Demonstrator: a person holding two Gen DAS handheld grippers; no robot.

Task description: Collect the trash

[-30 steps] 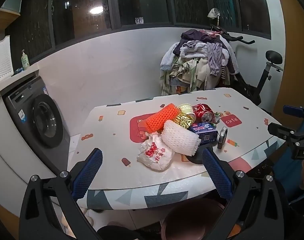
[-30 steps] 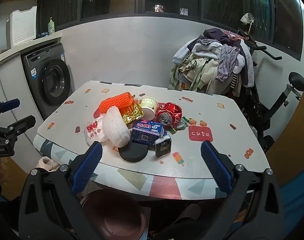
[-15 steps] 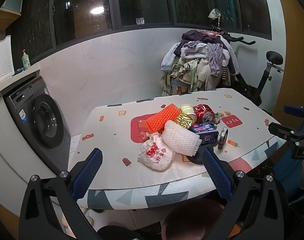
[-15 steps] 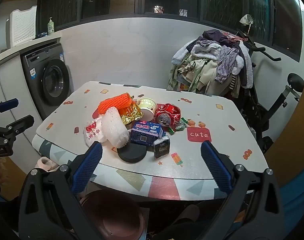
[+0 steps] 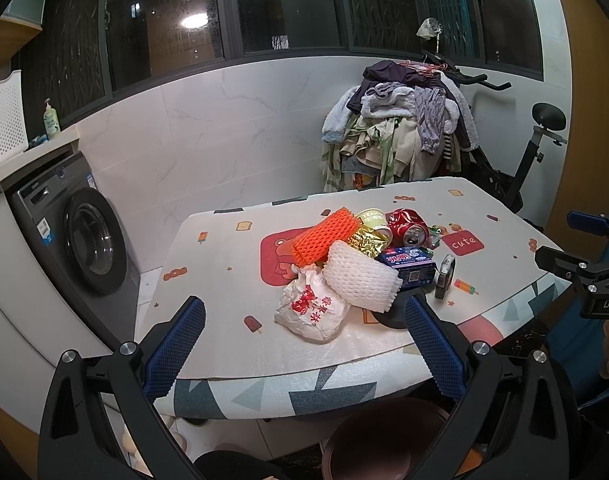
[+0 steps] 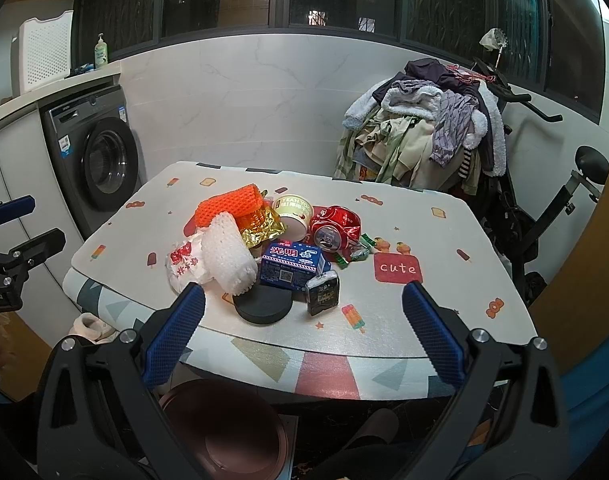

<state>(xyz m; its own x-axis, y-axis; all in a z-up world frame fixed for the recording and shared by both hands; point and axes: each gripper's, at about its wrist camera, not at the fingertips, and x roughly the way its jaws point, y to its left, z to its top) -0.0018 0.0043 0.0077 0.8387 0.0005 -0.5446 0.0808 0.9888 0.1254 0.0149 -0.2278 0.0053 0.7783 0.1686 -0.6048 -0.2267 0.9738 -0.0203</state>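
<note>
Both your left gripper (image 5: 304,342) and right gripper (image 6: 302,334) stayed wide, empty, drifting slightly back; trash pile (image 6: 264,248) untouched, collection unstarted.

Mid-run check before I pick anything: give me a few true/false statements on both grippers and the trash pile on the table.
1. The left gripper is open and holds nothing. True.
2. The right gripper is shut on the crushed red drink can. False: it is open and empty, and the can lies on the patterned tablecloth.
3. The orange foam fruit net sits at the far left of the pile, beyond the white foam fruit net. True.
4. The blue printed carton stands apart from the pile. False: it sits within it, beside the white net.
5. A round brown bin stands below the table's near edge. True.
</note>
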